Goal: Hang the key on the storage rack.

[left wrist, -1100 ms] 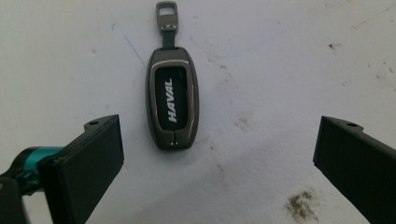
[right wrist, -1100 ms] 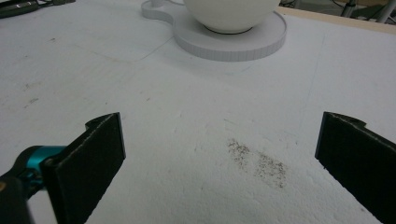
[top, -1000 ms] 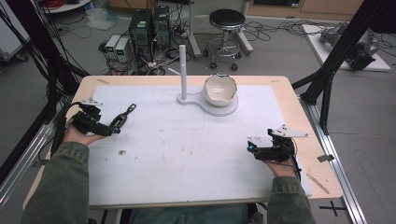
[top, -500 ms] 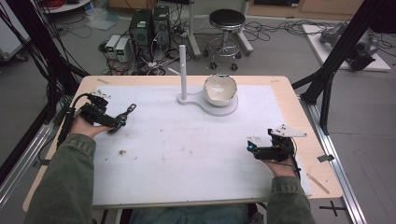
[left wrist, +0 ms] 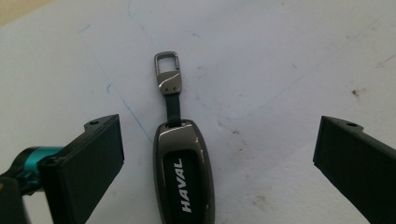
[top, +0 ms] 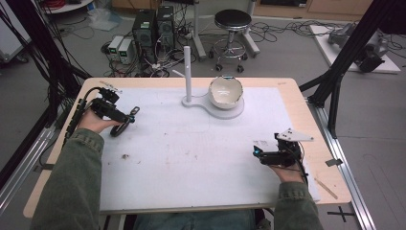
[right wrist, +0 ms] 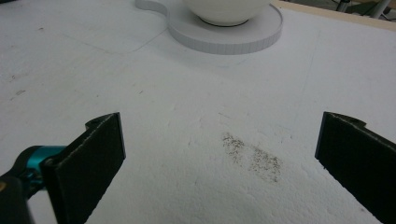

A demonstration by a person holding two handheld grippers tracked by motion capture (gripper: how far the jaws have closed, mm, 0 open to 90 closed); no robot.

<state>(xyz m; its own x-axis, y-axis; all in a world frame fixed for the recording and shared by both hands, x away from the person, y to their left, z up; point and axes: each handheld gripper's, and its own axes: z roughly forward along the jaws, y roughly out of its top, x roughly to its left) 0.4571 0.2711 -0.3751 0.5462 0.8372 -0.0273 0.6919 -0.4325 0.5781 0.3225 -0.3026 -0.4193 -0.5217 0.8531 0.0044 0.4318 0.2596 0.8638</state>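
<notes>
A dark grey car key fob (left wrist: pixel 183 172) marked HAVAL lies flat on the white mat, its strap and metal clip (left wrist: pixel 167 73) pointing away from me. My left gripper (left wrist: pixel 219 140) is open, one jaw on either side of the fob and neither touching it. From above, that left gripper (top: pixel 122 116) is at the table's far left, with the clip (top: pixel 135 110) sticking out past it. My right gripper (top: pixel 259 153) rests at the near right, open over bare mat (right wrist: pixel 219 135) with nothing between its jaws.
A white bowl (top: pixel 226 90) sits on a round white base (top: pixel 233 111) with an upright post (top: pixel 187 71) at the far middle of the mat. The bowl (right wrist: pixel 226 10) and base (right wrist: pixel 243 38) lie ahead of the right gripper. A dirt smudge (right wrist: pixel 254 157) marks the mat.
The left hand has moved forward and away from me, bringing its open jaws around the key fob. The right hand and gripper have stayed still.
</notes>
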